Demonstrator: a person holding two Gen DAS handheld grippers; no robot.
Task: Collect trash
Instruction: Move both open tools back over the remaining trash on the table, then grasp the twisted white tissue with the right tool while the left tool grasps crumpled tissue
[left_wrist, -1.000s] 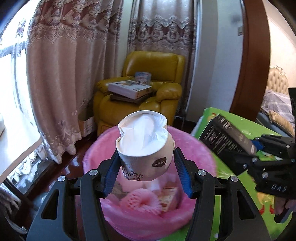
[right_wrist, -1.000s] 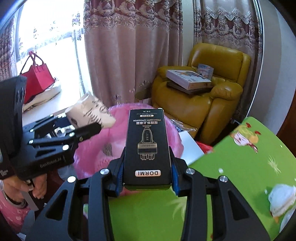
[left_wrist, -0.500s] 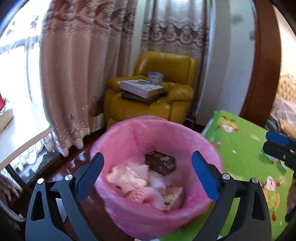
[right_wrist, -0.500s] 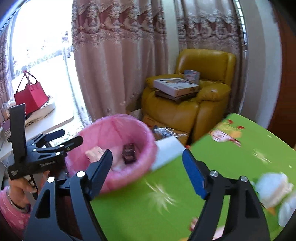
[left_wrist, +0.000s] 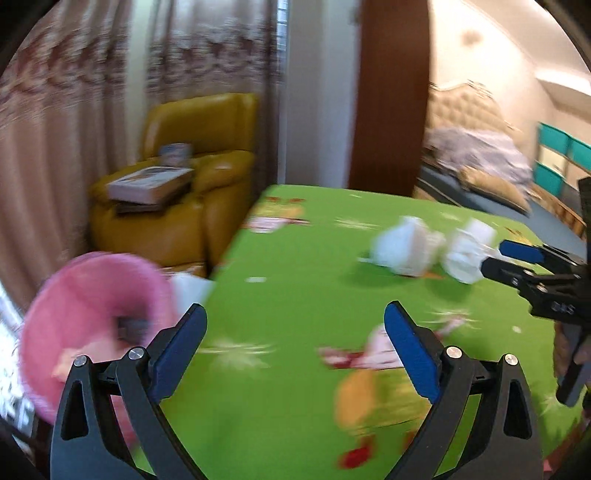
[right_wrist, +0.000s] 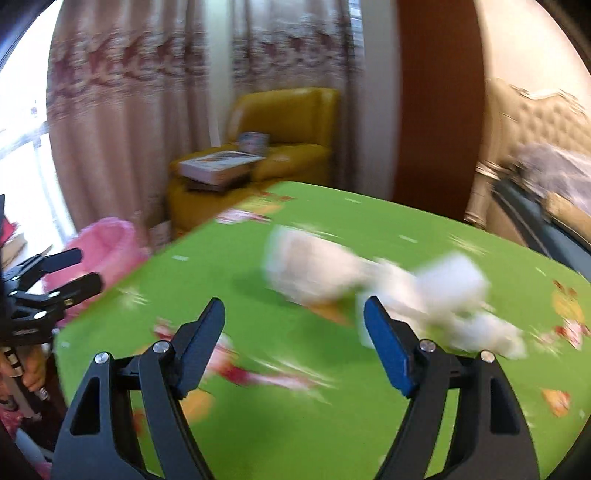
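Observation:
My left gripper (left_wrist: 294, 308) hangs over the green table (left_wrist: 295, 258), its jaws opening with nothing between them. Left of it stands the pink-lined trash bin (left_wrist: 92, 295), holding a dark box and other scraps. Two crumpled white tissues (left_wrist: 406, 247) (left_wrist: 469, 254) lie on the far right of the table, next to the right gripper (left_wrist: 517, 262). In the right wrist view my right gripper (right_wrist: 294, 302) is open and empty, and the blurred white tissues (right_wrist: 314, 269) (right_wrist: 450, 284) lie just beyond its fingers. The bin (right_wrist: 107, 243) and the left gripper (right_wrist: 74, 266) show at far left.
A yellow armchair (left_wrist: 192, 184) with stacked books (left_wrist: 147, 188) stands behind the table's far left corner, in front of the curtains. A brown door frame (left_wrist: 388, 92) and a bed (left_wrist: 480, 155) lie beyond the table's far edge. A hand (right_wrist: 33, 369) holds the left gripper's handle.
The left gripper let go of the paper cup and the right let go of the black box; both opened. Both then swung right, from over the bin to over the table.

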